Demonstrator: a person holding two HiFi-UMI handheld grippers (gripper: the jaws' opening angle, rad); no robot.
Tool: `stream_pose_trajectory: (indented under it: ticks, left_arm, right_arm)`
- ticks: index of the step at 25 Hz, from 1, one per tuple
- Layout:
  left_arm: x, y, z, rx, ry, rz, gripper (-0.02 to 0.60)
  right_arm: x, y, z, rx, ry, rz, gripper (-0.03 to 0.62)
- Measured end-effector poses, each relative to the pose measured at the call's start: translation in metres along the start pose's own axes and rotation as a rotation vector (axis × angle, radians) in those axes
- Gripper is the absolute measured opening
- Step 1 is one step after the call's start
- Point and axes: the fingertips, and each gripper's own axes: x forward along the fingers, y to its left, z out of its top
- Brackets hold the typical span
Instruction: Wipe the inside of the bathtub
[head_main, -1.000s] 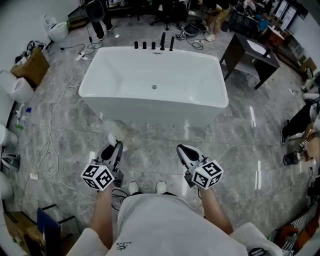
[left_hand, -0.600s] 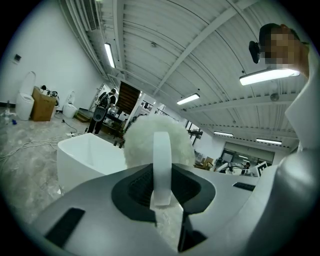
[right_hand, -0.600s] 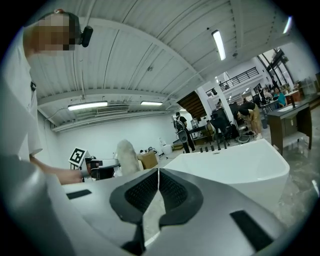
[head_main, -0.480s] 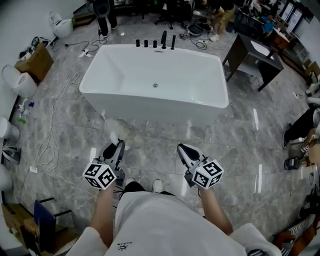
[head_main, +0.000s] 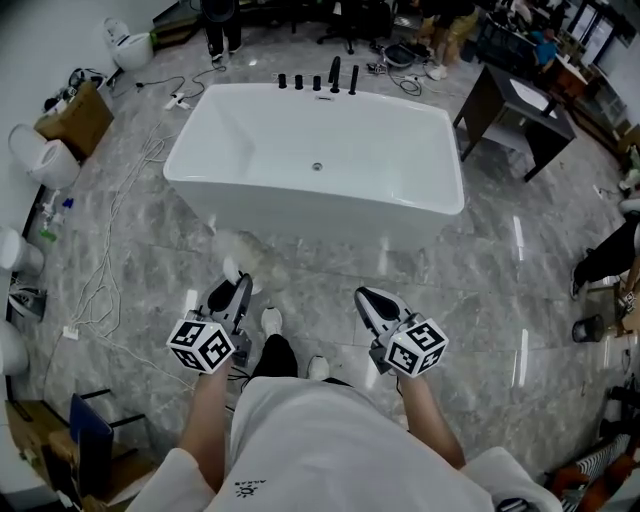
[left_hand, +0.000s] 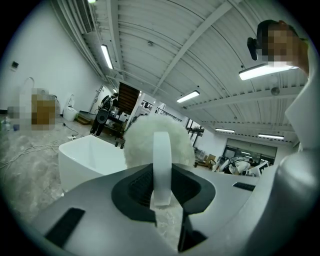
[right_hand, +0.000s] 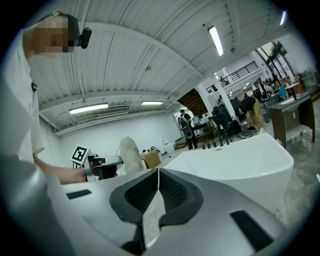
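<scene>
The white bathtub (head_main: 250, 125) stands on the grey marble floor ahead of me, with its drain (head_main: 317, 167) showing in the middle. My left gripper (head_main: 232, 292) is held low, short of the tub's near wall. It is shut on the white handle (left_hand: 161, 162) of a fluffy white duster (left_hand: 157, 137) that sticks out past its jaws. Seen from the head view, the duster (head_main: 236, 250) hangs over the floor just before the tub. My right gripper (head_main: 371, 303) is level with the left one, shut and holding nothing (right_hand: 158, 172). The tub (right_hand: 235, 160) lies beyond it.
Black taps (head_main: 320, 80) line the tub's far rim. A dark table (head_main: 515, 105) stands at the back right. Cables (head_main: 110, 240), toilets (head_main: 40, 155) and a cardboard box (head_main: 75, 115) crowd the left side. People and chairs fill the back of the room.
I have stepped towards the tub, and one white shoe now shows ahead of my body. Both grippers hold the same pose and grip.
</scene>
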Motion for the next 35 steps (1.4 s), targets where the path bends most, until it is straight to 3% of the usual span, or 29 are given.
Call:
stream_pose_trajectory:
  ticks: [7, 15, 35]
  left_arm:
    - [0.008, 0.029, 0.002, -0.027, -0.006, 0.013, 0.086]
    - [0.038, 0.103, 0.026, -0.060, 0.009, 0.021, 0.086]
    - [0.145, 0.255, 0.109, -0.071, 0.091, -0.110, 0.086]
  right_arm:
    - [0.031, -0.005, 0.003, -0.014, 0.029, 0.013, 0.023]
    - [0.113, -0.013, 0.021, -0.027, 0.049, 0.010, 0.023]
    - [0.312, -0.031, 0.087, -0.035, 0.063, -0.079, 0.021]
